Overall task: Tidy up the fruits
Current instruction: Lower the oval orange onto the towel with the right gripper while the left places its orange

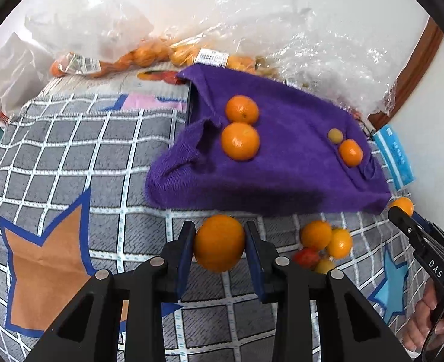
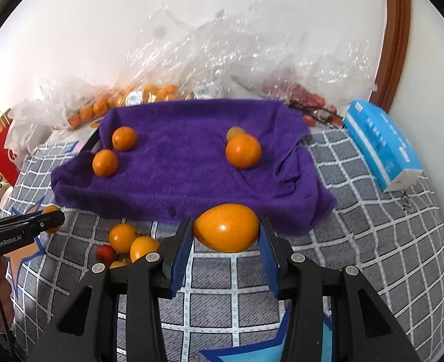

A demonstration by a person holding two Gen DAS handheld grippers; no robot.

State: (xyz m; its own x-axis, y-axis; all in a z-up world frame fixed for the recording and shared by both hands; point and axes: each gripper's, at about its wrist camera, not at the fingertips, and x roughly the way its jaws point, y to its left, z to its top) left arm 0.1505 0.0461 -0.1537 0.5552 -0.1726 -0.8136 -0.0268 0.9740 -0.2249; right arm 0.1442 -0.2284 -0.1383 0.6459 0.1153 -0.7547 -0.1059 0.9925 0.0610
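Observation:
My left gripper [image 1: 220, 241] is shut on a round orange [image 1: 219, 242], held just in front of the purple towel [image 1: 282, 175]. My right gripper [image 2: 226, 232] is shut on an oval orange fruit [image 2: 226, 227] at the towel's [image 2: 191, 166] near edge. On the towel lie two oranges at the left [image 2: 124, 138] [image 2: 105, 163], one orange at the right [image 2: 243, 150] and a small yellowish fruit [image 2: 235, 132] behind it. A loose pile of oranges [image 2: 123, 236] and small tomatoes [image 2: 105, 253] lies on the mat between the grippers.
Clear plastic bags of oranges [image 1: 149, 55] and red fruit [image 2: 309, 102] lie behind the towel against the wall. A blue tissue pack [image 2: 381, 147] lies right, a red paper bag [image 2: 0, 147] left. The checked grey mat [image 1: 71, 157] covers the surface.

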